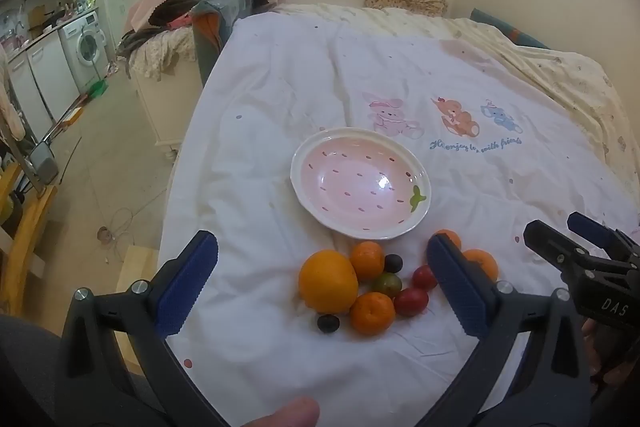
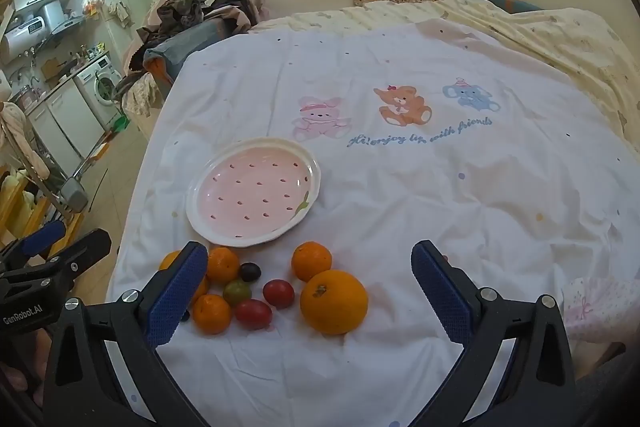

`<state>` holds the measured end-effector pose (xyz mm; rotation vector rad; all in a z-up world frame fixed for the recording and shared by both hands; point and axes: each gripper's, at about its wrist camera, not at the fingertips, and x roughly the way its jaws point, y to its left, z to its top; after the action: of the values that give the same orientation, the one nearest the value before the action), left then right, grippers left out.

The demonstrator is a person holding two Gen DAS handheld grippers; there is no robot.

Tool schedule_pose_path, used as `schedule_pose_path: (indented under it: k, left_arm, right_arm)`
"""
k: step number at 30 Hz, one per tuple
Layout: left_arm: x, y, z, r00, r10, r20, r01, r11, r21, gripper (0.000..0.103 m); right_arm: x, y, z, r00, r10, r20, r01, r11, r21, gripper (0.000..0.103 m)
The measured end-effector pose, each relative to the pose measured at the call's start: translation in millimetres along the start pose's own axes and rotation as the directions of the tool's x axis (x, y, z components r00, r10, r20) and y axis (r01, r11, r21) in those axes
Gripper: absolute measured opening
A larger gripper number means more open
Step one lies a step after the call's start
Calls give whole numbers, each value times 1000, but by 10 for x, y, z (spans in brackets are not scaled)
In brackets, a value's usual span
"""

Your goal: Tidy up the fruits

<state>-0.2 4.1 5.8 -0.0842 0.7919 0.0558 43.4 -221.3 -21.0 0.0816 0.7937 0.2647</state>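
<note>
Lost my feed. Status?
Left gripper and right gripper open, empty. Fruits loose beside plate. Plate bare. Nothing blocking.

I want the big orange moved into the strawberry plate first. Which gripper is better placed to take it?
Probably the right gripper. In its view the big orange lies apart from the other fruit, between its open fingers. For the left gripper the orange sits packed against a small orange. The plate is empty.

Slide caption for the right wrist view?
Open right gripper above fruit pile beside empty strawberry plate on bed.
</note>
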Motion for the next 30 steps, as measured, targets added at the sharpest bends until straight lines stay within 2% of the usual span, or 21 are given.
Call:
schedule_pose_path:
  k: [30]
  left_arm:
    - [4, -38, -26, 1000, 14, 22, -14, 1000, 12, 103]
  right_arm:
    - [-31, -45, 15, 1000, -4, 10, 4, 1000, 15, 103]
